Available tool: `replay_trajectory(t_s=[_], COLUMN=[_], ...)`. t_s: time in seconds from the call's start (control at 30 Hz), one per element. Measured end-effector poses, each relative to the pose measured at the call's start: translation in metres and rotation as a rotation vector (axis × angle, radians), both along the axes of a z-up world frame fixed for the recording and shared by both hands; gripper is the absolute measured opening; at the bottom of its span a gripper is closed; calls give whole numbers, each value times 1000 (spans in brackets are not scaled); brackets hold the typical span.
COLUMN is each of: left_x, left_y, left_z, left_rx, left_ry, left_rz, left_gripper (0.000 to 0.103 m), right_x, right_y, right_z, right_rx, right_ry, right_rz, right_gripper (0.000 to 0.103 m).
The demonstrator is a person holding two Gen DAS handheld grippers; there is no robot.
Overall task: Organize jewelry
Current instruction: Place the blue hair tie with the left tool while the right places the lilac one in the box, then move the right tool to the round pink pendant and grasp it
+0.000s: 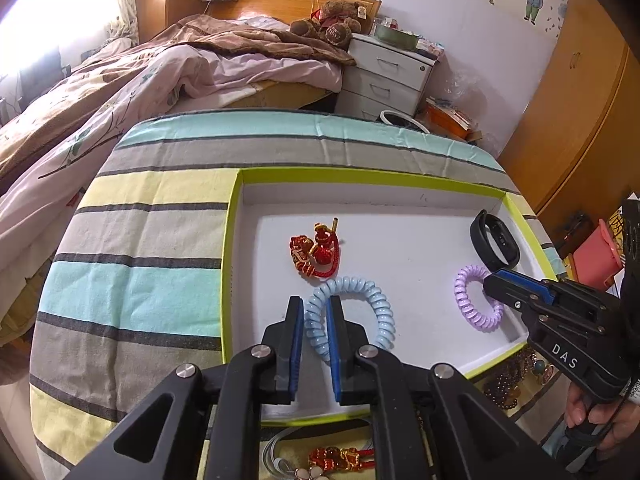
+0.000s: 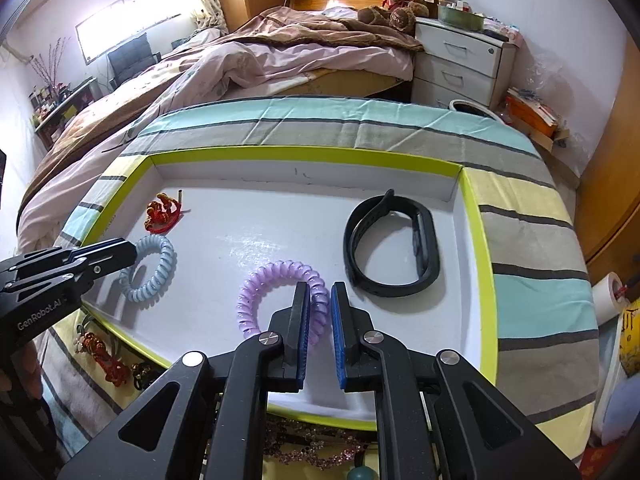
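Left gripper [image 1: 314, 308]: jaws nearly together, pinching the left side of the blue spiral hair tie [image 1: 350, 316], which lies on the tray floor near the front left.

Right gripper [image 2: 320, 296]: jaws narrowly apart with the right side of the purple spiral hair tie [image 2: 280, 300] between them; left pad against the coil, a sliver of gap at the right pad. The tie lies on the tray floor near the front.

Shallow white tray [image 2: 312, 154], lime-green rim, on a striped cloth [image 1: 132, 240].

Also in tray: red-and-gold knotted cord charm [image 1: 314, 254], far left; black fitness band [image 2: 394, 248], far right.

Outside tray, near edge on the cloth: second red-and-gold charm [image 2: 102, 356], dark beaded strands [image 1: 506, 384], flower piece [image 1: 306, 472].
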State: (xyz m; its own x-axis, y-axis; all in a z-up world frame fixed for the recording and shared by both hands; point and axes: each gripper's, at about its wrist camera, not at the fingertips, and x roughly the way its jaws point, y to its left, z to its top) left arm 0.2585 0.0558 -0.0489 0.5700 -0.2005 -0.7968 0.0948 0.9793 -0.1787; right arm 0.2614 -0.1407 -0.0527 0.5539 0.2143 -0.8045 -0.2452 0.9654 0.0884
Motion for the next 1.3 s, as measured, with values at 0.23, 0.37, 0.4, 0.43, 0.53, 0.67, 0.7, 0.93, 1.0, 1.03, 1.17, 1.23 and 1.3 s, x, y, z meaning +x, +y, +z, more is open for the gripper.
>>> replay_trajectory(t_s=[0.23, 0.37, 0.4, 0.43, 0.53, 0.67, 0.7, 0.93, 1.0, 1.03, 1.17, 1.23, 1.3], left_x=[-13, -26, -28, -33, -45, -62, -67, -96, -103, -105, -116, -116, -118], left_y=[3, 8, 9, 11, 17, 25, 26, 36, 41, 43, 47, 47, 47], left_z=[15, 25, 27, 30, 35, 38, 39, 39, 37, 37, 29, 24, 21], left_rx=[-18, -39, -42, -46, -55, -61, -59, -69, -81, -88, -105, -104, -110], left_ry=[-40, -67, -73, -83, -98, -111, -116, -131, -132, -133, -123, -105, -97], left_rz=[3, -6, -6, -4, 4, 21, 23, 32, 38, 44, 48, 48, 43], left_gripper=[27, 41, 43, 44, 44, 44, 44, 45, 49, 51, 51, 51, 51], right_x=[-8, -16, -20, -24, -34, -50, -54, -84, -92, -95, -102, -105, -106], right_y=[-4, -7, -9, -10, -16, -27, -29, -51, -59, -62, -65, -62, -59], right_z=[10, 19, 22, 25, 32, 37, 37, 34, 29, 27, 12, 7, 6], right_rx=[20, 42, 49, 54, 76, 99, 101, 121, 129, 135, 109, 78, 63], right_ry=[-32, -55, -65, -72, -95, -110, -114, -126, -116, -112, -78, -66, -77], right_rz=[-9, -16, -16, -17, -13, -5, -6, -24, -30, -30, -49, -49, -45], right_gripper=[16, 17, 17, 17, 18, 18, 18, 32, 59, 59, 59, 59, 59])
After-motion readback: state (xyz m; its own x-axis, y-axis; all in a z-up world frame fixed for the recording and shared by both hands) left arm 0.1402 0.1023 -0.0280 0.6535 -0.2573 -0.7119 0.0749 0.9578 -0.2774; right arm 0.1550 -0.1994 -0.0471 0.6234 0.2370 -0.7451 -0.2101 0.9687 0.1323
